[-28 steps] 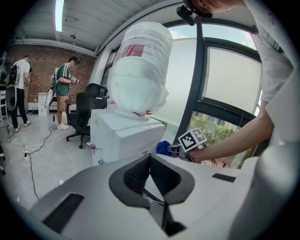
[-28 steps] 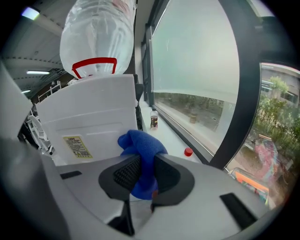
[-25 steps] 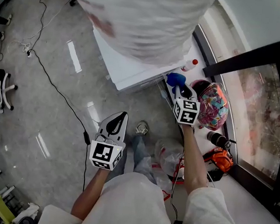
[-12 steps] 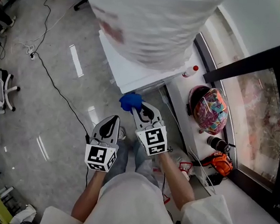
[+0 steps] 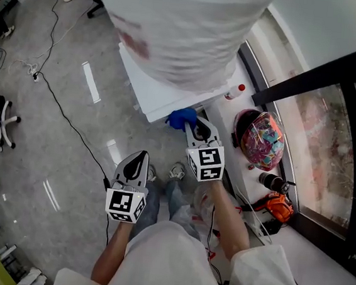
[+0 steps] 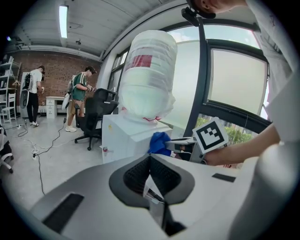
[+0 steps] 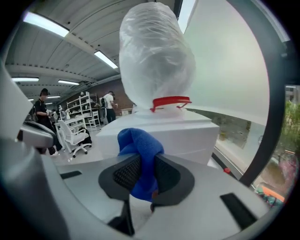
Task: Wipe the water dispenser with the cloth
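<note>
A white water dispenser (image 5: 162, 86) stands ahead, topped by a big bottle wrapped in clear plastic (image 5: 177, 25). Its white box (image 7: 159, 136) and wrapped bottle (image 7: 157, 56) fill the right gripper view; its box (image 6: 126, 136) also shows in the left gripper view. My right gripper (image 5: 192, 124) is shut on a blue cloth (image 5: 182, 117), which is bunched between the pads (image 7: 140, 161) and held close to the dispenser's near top corner. My left gripper (image 5: 136, 164) hangs lower to the left over the floor, shut with nothing in it. The cloth (image 6: 159, 143) and right gripper show beyond it.
A window ledge (image 5: 243, 158) at the right carries a colourful helmet (image 5: 263, 141), a small red-capped bottle (image 5: 234, 91) and an orange tool (image 5: 279, 206). Cables (image 5: 62, 101) cross the grey floor. An office chair (image 6: 96, 117) and people (image 6: 79, 96) stand further off.
My right gripper swung with the cloth from the ledge by the helmet leftwards, then came up and slightly right to the dispenser's corner. The left gripper stayed low and shut.
</note>
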Motion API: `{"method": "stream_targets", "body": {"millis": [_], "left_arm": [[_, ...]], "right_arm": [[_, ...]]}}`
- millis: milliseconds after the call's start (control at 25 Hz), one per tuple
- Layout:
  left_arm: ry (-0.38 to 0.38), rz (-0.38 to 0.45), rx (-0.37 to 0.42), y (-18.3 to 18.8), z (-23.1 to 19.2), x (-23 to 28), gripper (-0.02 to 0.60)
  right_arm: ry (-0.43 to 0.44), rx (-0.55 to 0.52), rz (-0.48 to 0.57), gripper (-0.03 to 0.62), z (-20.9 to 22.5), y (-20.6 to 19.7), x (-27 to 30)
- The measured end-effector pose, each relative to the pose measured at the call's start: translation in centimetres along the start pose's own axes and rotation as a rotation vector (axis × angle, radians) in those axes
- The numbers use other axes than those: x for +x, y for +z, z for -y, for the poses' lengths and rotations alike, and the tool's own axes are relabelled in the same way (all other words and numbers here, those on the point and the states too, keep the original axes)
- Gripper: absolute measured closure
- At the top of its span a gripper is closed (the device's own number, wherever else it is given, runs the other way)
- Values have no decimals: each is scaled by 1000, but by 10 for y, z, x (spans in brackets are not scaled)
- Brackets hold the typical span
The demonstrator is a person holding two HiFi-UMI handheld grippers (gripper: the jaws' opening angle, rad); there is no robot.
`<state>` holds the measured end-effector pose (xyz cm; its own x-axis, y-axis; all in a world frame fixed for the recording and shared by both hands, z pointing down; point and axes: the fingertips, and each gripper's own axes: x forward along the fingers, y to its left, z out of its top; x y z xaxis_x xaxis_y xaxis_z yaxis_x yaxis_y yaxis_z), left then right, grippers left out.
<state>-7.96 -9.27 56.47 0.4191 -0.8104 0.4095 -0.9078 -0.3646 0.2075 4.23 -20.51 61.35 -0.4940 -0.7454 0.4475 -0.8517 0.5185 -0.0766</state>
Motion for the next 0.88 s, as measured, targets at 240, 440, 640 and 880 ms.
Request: {"method": "stream_targets", "body": {"millis": [240,440,640,880], "left_arm": [[-10,-8,13,1,7,5,571],[-3,-12,20,2,9,9,571],[-4,-8,26,4,12,13,571],[-11,11,44,15,23,17,571]], "right_arm": [[-162,55,-18,514,88,-15,1],[-252,89,-13,514,145,-15,2],[-280,103,-3,514,162,-15,0],[-273,109,18,514,144,-14,-13]]}}
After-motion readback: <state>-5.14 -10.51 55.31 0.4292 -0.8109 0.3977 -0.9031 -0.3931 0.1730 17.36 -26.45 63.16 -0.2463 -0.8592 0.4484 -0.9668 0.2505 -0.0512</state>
